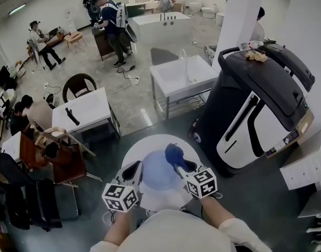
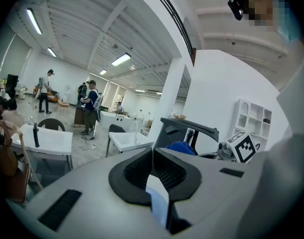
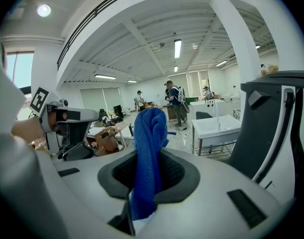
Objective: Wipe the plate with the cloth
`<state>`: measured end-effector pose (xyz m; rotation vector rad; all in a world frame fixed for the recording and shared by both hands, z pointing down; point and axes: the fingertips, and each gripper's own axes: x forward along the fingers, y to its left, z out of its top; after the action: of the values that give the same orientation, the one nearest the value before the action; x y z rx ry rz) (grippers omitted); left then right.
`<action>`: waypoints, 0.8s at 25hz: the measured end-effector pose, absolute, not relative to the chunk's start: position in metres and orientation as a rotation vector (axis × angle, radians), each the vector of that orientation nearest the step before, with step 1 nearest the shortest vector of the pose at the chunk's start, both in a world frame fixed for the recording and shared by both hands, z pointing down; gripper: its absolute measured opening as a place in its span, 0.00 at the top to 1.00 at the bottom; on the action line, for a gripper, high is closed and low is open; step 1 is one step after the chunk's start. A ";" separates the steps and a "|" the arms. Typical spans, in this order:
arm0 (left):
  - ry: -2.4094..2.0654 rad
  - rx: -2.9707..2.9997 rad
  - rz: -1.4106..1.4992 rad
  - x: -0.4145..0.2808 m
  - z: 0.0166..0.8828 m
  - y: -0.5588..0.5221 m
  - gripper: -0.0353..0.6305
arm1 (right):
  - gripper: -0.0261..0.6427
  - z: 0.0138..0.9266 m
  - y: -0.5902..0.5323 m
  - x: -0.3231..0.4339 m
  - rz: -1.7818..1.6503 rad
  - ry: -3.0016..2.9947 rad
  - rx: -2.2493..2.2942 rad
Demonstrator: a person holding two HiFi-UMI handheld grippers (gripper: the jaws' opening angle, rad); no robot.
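a tall black-and-white machine (image 1: 255, 109) stands at the right of the head view, and just left of its base is a round white table (image 1: 144, 143). above that table the pale blue plate (image 1: 156, 171) is held up close to the person's chest, its rim pinched thinly between the pressed-together jaws of the left gripper (image 2: 152, 156). the right gripper (image 3: 149, 168) is clamped on the blue cloth (image 1: 173, 154), which stands up in a bunched fold out of its jaws, over the plate's right side.
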<state>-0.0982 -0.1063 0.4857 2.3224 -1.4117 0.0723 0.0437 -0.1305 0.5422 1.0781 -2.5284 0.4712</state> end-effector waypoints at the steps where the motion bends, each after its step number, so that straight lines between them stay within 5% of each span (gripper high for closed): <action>1: -1.411 2.322 0.072 -0.098 0.486 -0.107 0.89 | 0.83 0.543 -0.130 0.043 0.467 -2.527 1.073; 20: -1.415 2.297 0.055 -0.097 0.495 -0.105 0.89 | 0.83 0.536 -0.137 0.038 0.437 -2.544 1.083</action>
<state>-0.0973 -0.1054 0.4946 2.2970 -1.4150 0.0553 0.0375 -0.1365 0.5363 1.0827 -2.5438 0.4368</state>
